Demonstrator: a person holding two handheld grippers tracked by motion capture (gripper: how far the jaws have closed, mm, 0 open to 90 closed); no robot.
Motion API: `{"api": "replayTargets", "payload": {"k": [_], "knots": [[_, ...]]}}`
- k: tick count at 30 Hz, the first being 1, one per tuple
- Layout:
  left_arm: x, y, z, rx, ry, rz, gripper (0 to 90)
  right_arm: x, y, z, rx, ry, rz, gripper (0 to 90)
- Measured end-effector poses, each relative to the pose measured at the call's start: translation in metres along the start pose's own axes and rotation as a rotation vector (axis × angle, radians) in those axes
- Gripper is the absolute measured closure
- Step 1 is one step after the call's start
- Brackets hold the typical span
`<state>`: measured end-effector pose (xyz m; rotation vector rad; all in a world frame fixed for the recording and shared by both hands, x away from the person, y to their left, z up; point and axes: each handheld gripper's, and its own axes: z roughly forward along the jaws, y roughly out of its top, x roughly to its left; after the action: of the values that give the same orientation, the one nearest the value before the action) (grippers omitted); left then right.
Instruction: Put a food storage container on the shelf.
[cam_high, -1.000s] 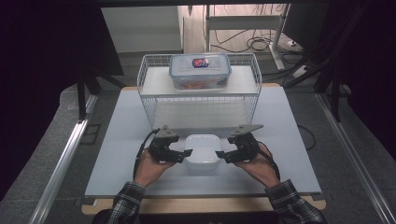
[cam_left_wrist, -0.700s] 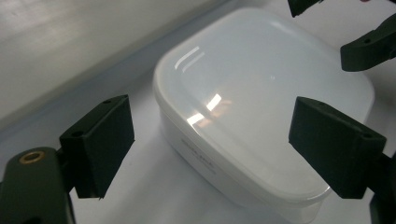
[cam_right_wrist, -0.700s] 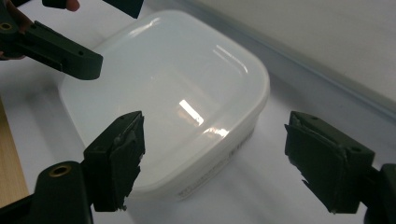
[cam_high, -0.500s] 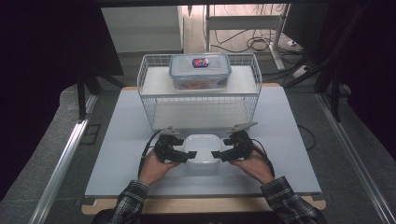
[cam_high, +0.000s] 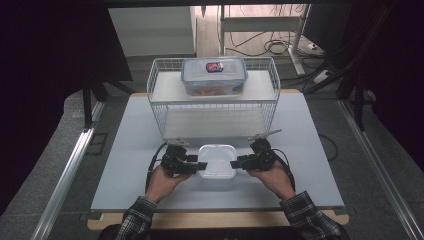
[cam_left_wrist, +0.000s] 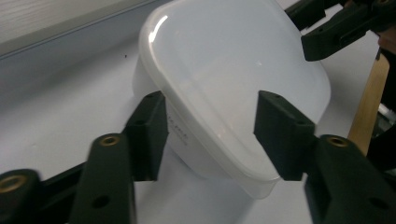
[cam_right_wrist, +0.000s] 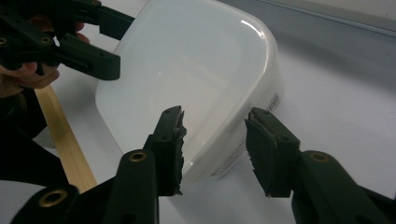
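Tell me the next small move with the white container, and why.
Probably finish closing both grippers on the white container, then lift it level. The left gripper and right gripper straddle its opposite ends; their jaws have just been closing, yet gaps seem to remain beside the pads, so the grip looks unfinished.

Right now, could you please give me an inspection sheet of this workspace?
Surface: pale grey table.
Job's things: white lidded container, flat near the front edge.
Clutter: wire rack behind it; clear box on its top shelf.
Grippers: left claw and right claw straddle opposite ends, jaws just been closing; firm grip unclear.
Cables: a black cable trails from each claw.
Surroundings: floor cables beyond the table; metal rails alongside.
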<state>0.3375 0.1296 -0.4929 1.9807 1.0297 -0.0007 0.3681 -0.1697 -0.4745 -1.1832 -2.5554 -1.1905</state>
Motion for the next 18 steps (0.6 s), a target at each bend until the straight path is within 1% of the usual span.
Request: {"api": "replayTargets", "payload": {"k": [2,4,6,9,11,13,14,18], "knots": [[0.001,0.0,-0.003,-0.025,0.0,-0.02,56.8,0.002,-0.001,-0.002,-0.018,-0.01,0.014,62.2],[0.002,-0.001,-0.005,-0.046,0.0,-0.028,62.5,0.002,0.0,-0.004,-0.036,-0.012,0.024,66.6],[0.003,-0.002,-0.006,-0.063,0.001,-0.036,64.9,0.0,0.0,-0.005,-0.05,-0.006,0.049,69.0],[0.006,-0.003,-0.008,-0.078,-0.014,-0.064,67.8,-0.001,-0.001,-0.006,-0.066,0.004,0.063,71.2],[0.008,-0.004,-0.01,-0.093,-0.027,-0.086,70.8,-0.002,-0.002,-0.007,-0.078,0.016,0.075,74.1],[0.009,-0.004,-0.012,-0.107,-0.029,-0.1,75.1,-0.003,-0.003,-0.009,-0.094,0.025,0.083,78.5],[0.01,-0.004,-0.013,-0.106,-0.03,-0.105,76.7,-0.003,-0.003,-0.009,-0.101,0.025,0.084,79.5],[0.011,-0.005,-0.013,-0.111,-0.034,-0.12,77.5,-0.001,-0.003,-0.008,-0.118,0.018,0.064,79.7]]}}
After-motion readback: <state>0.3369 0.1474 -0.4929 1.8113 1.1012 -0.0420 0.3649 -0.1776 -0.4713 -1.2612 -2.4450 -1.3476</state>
